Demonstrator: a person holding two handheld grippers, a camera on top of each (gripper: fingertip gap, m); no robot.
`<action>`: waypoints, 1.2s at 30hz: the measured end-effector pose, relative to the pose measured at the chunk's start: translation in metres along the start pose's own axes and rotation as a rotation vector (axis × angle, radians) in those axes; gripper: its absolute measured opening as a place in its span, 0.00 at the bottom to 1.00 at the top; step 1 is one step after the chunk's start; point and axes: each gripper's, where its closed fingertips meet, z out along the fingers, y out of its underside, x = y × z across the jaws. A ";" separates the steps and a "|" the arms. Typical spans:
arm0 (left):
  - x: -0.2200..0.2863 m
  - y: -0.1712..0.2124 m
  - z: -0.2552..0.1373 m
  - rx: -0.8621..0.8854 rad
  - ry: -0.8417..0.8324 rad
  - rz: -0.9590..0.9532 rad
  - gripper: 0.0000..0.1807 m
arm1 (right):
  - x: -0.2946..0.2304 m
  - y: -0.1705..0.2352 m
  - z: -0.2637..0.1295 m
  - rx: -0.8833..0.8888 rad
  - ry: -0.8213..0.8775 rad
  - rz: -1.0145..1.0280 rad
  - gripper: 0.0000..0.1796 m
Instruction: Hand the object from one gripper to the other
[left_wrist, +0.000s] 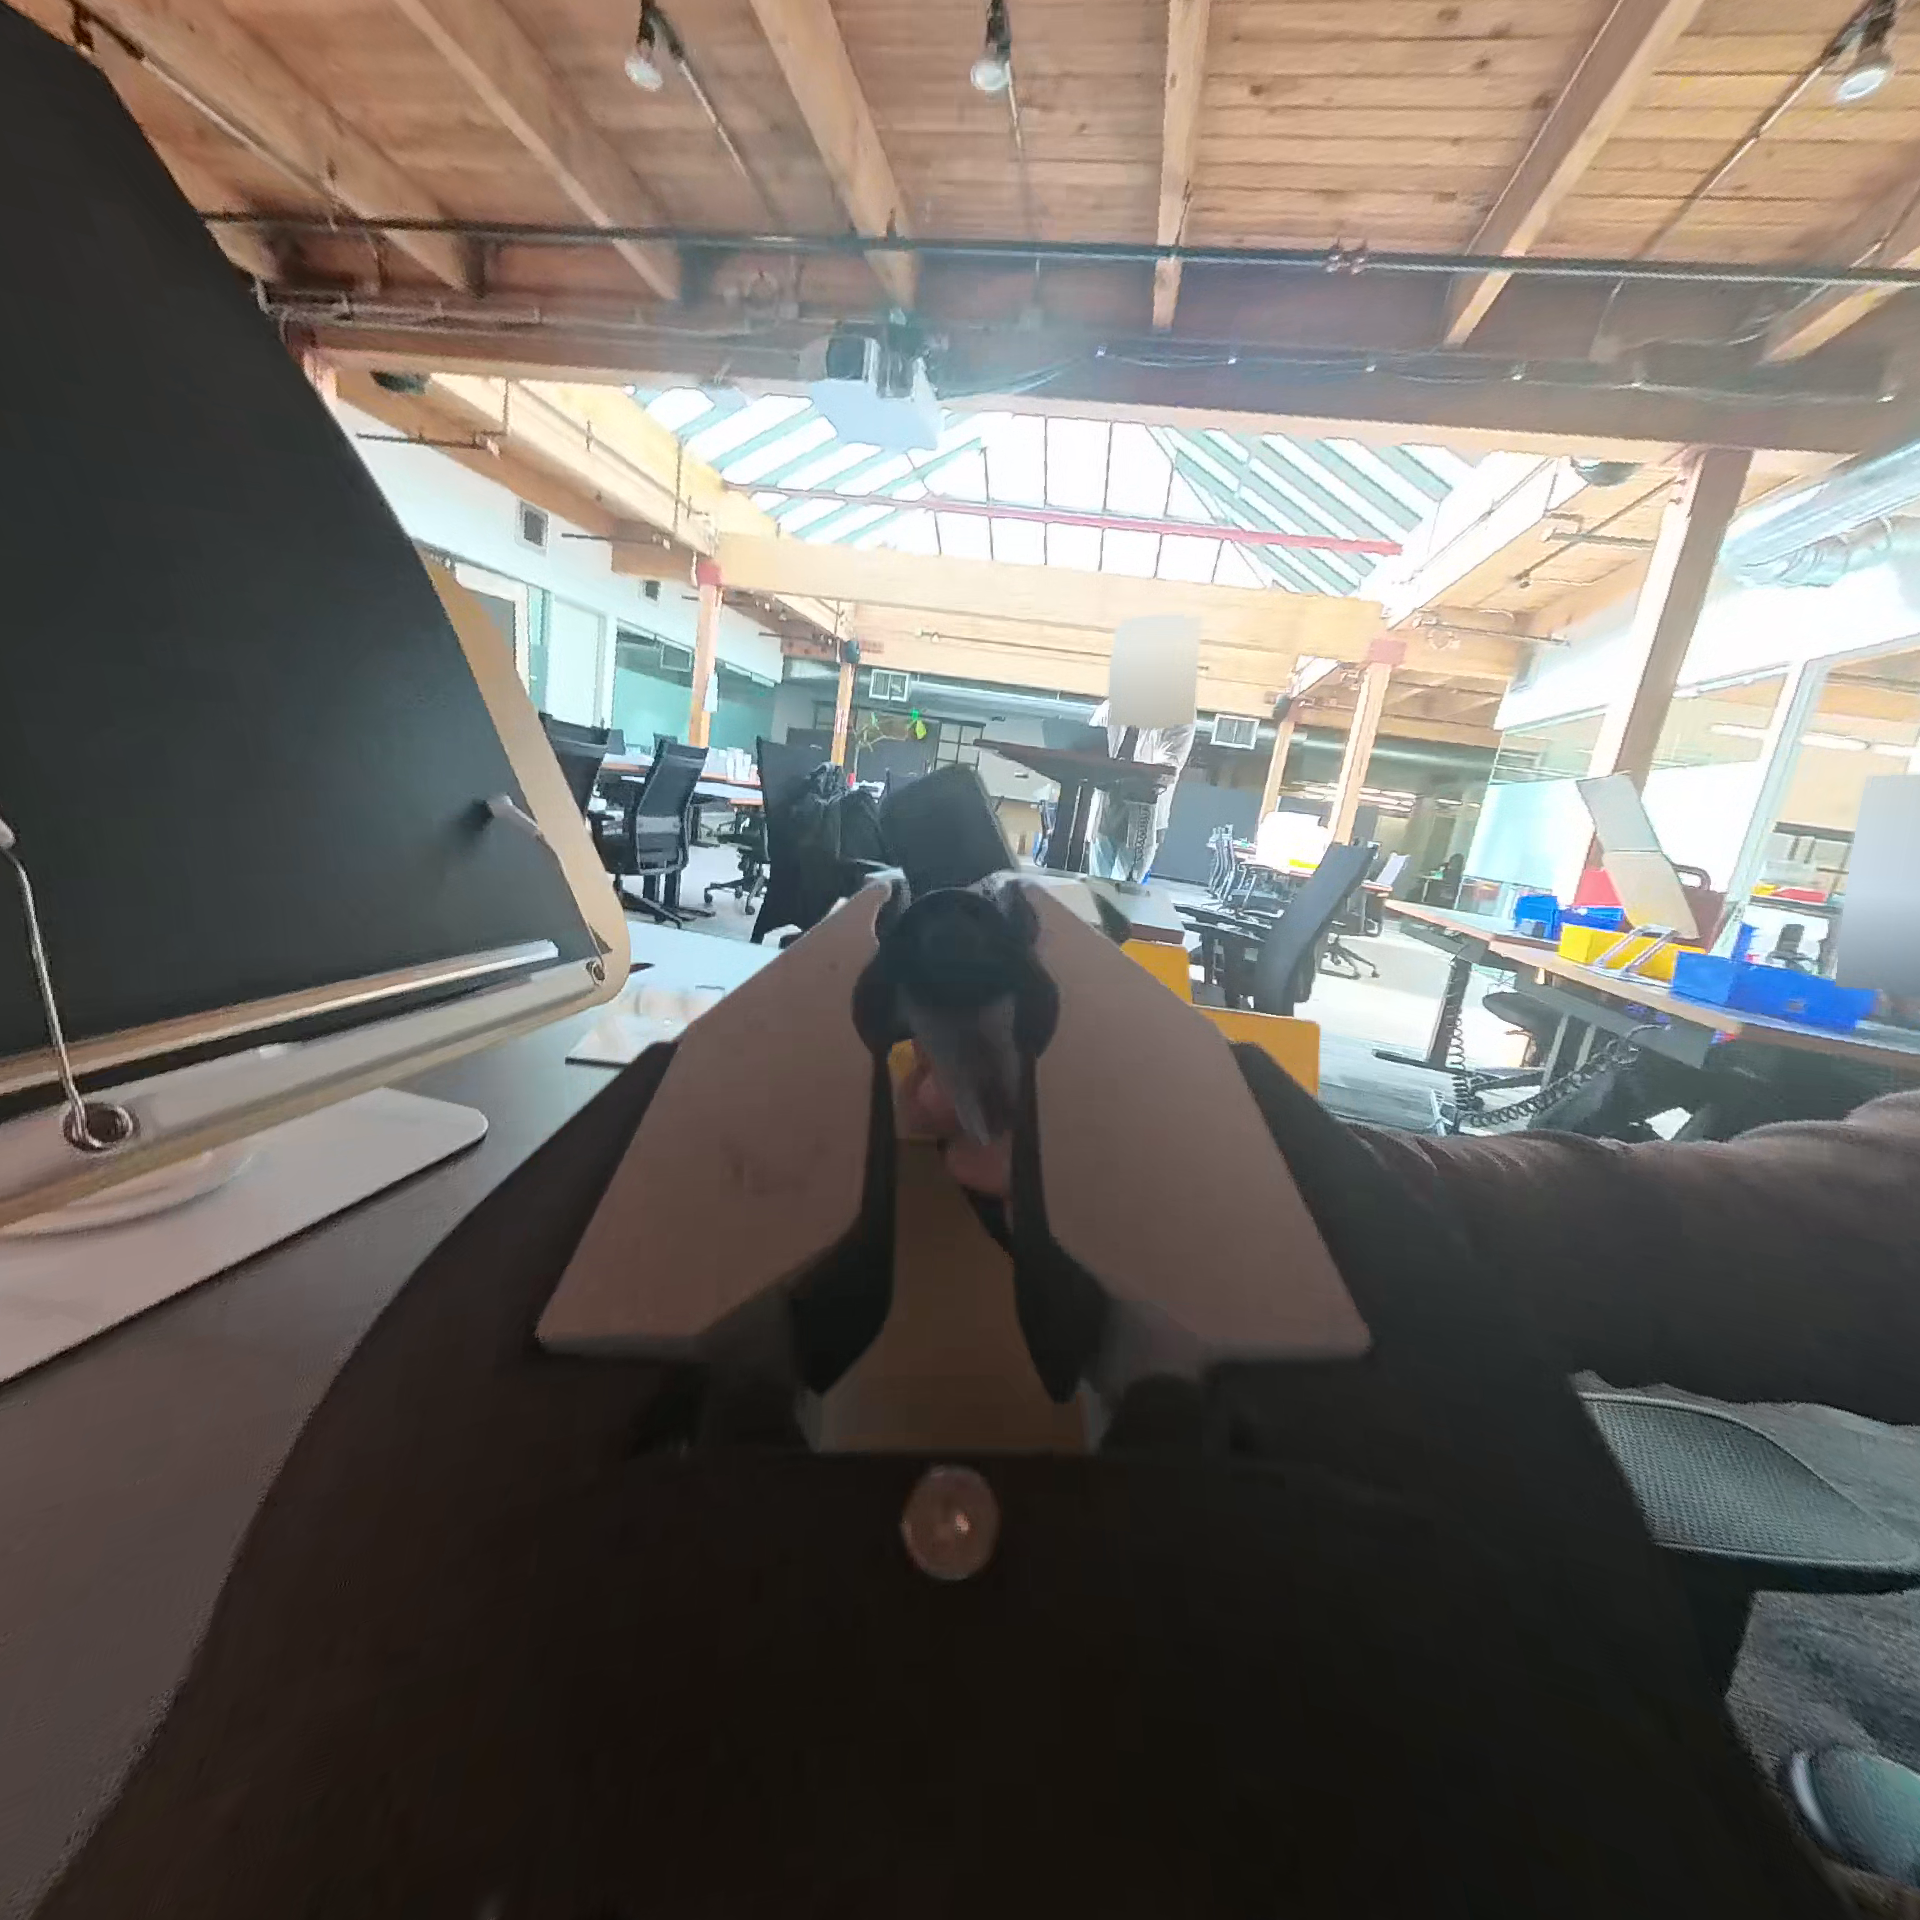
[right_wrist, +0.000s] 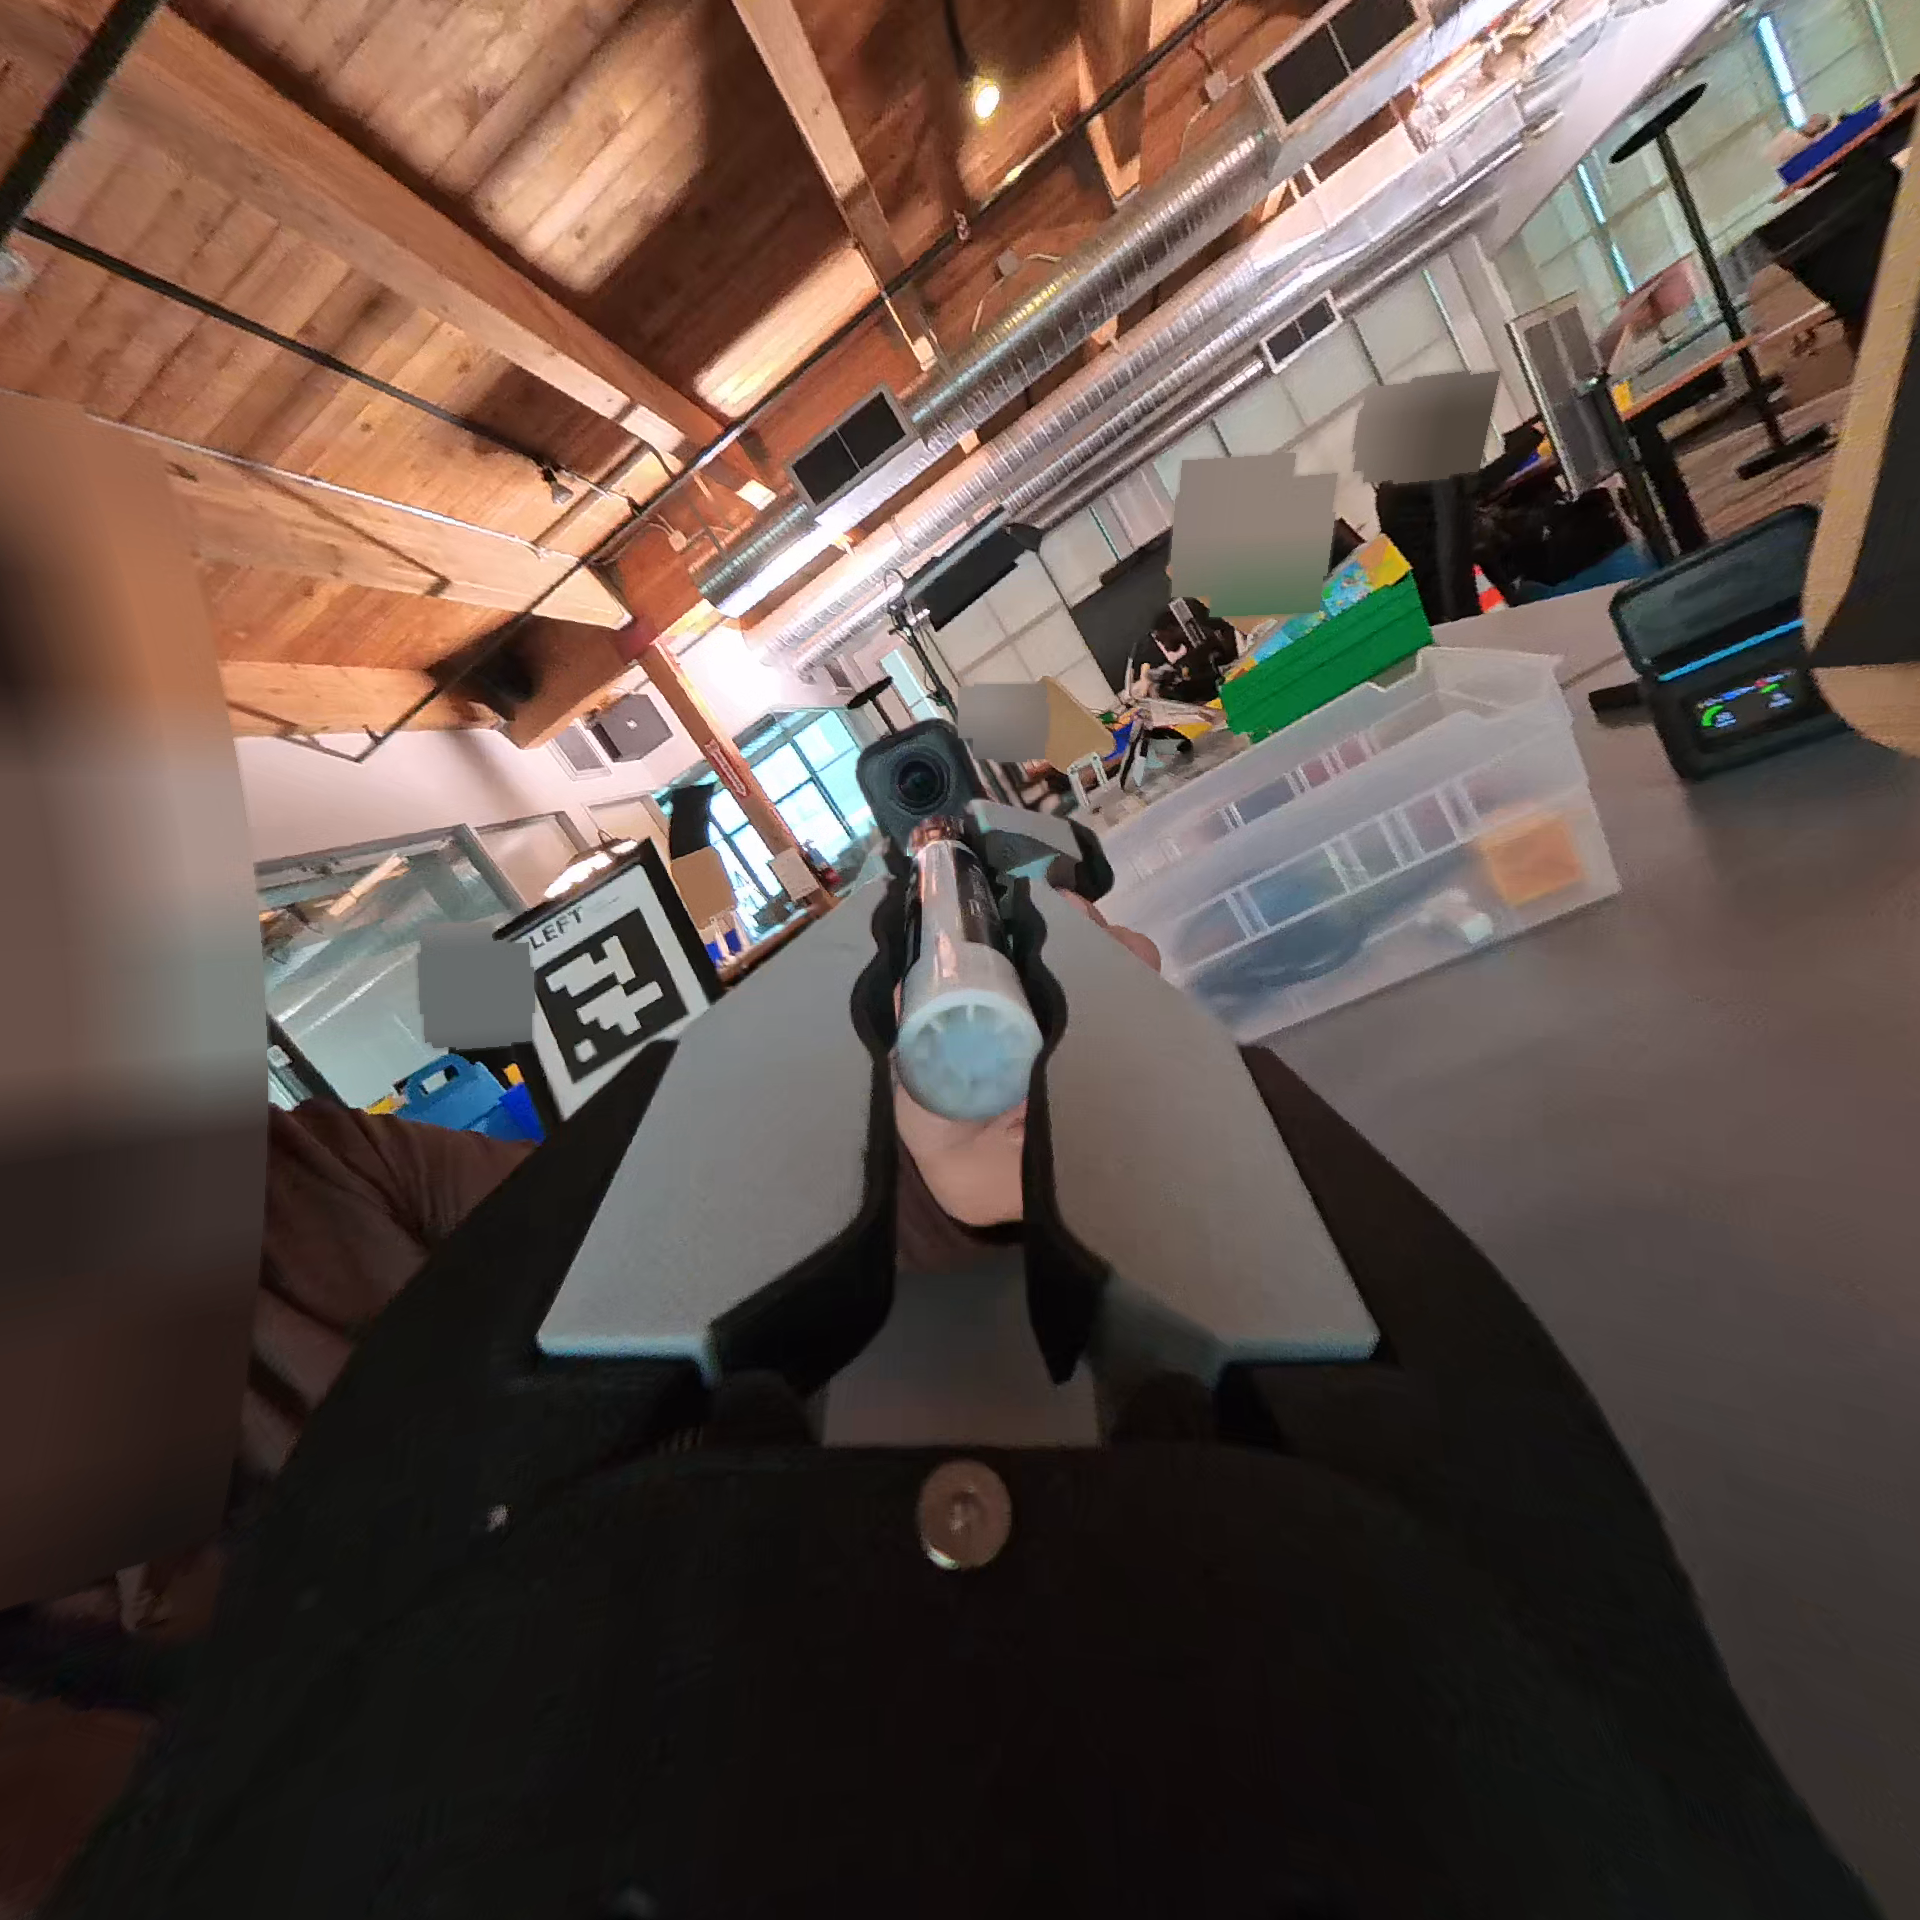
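Note:
A silver tube with a white ribbed cap (right_wrist: 966, 1049) lies along the line between my two grippers, which face each other in mid-air. My right gripper (right_wrist: 961, 920) is shut on the capped end. The tube's far end, with a copper ring (right_wrist: 938, 831), reaches the left gripper's camera (right_wrist: 914, 784). In the left wrist view my left gripper (left_wrist: 956, 940) is closed around the tube's other end (left_wrist: 971, 1049), which looks grey and blurred. The right gripper's black body (left_wrist: 945, 831) shows just beyond. A hand (right_wrist: 971, 1164) shows below the tube.
A monitor on a stand (left_wrist: 260, 623) is at the left on a dark desk (left_wrist: 208, 1403). A brown sleeve (left_wrist: 1662, 1247) comes in from the right. Clear plastic bins (right_wrist: 1403, 831), a green crate (right_wrist: 1330, 655) and a black device with a small screen (right_wrist: 1725, 686) are on the grey table. The grippers are tip to tip, or close to it.

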 end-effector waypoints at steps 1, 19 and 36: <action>-0.003 0.002 0.000 -0.012 -0.011 -0.017 0.08 | 0.002 0.000 -0.001 -0.010 0.021 -0.018 0.09; -0.058 0.081 -0.018 -0.664 -0.451 0.806 0.24 | 0.039 0.032 -0.022 -0.612 0.676 -0.984 0.09; -0.053 0.083 -0.029 -0.768 -0.268 1.500 0.08 | 0.018 0.035 -0.043 -0.477 0.327 -0.266 0.29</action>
